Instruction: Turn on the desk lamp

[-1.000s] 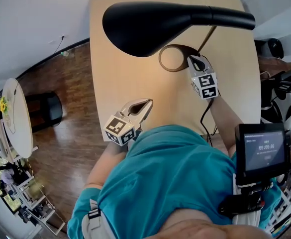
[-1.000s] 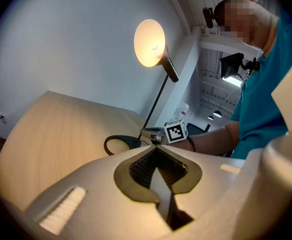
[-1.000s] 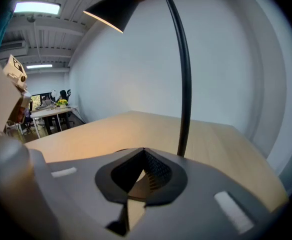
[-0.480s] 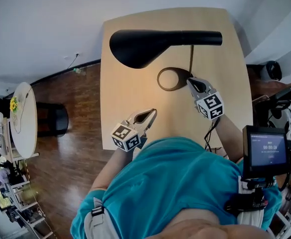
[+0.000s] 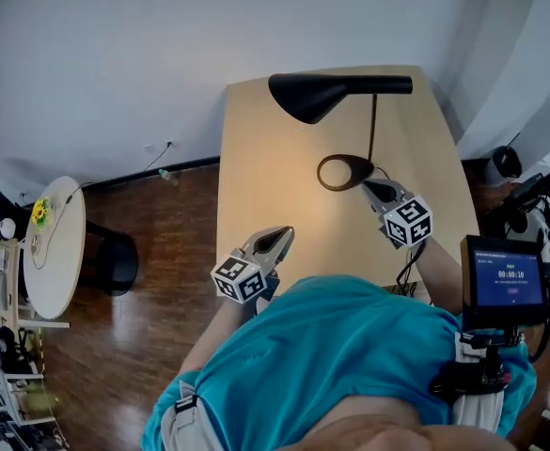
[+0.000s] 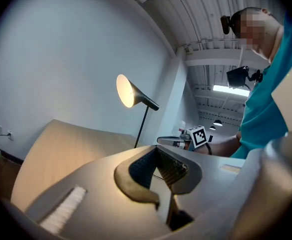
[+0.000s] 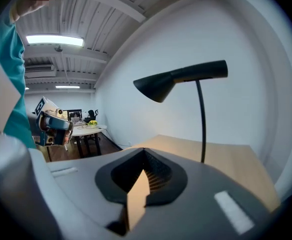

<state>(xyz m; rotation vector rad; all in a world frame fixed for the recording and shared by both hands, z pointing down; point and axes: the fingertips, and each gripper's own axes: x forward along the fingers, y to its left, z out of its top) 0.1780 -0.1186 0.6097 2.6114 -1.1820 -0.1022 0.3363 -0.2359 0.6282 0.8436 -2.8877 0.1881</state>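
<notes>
A black desk lamp stands on the wooden desk (image 5: pixel 256 177), with its shade (image 5: pixel 320 95) above a ring-shaped base (image 5: pixel 346 171) on a thin pole. In the left gripper view the inside of the shade (image 6: pixel 127 91) glows, and warm light lies on the desk. My right gripper (image 5: pixel 367 185) (image 7: pixel 145 153) is shut and empty, its tip just beside the base's near right edge. My left gripper (image 5: pixel 284 232) (image 6: pixel 158 150) hovers shut and empty over the desk's near left edge, well away from the lamp.
A black cable (image 5: pixel 404 263) runs off the desk's near edge by my right arm. A small screen (image 5: pixel 505 280) hangs at my right side. On the wooden floor to the left stand a round white table (image 5: pixel 54 242) and a black stool (image 5: pixel 115 263).
My head has risen and drawn back, so the lamp and desk look smaller and farther. The right gripper's tip has come slightly off the base ring. The left gripper has hardly moved.
</notes>
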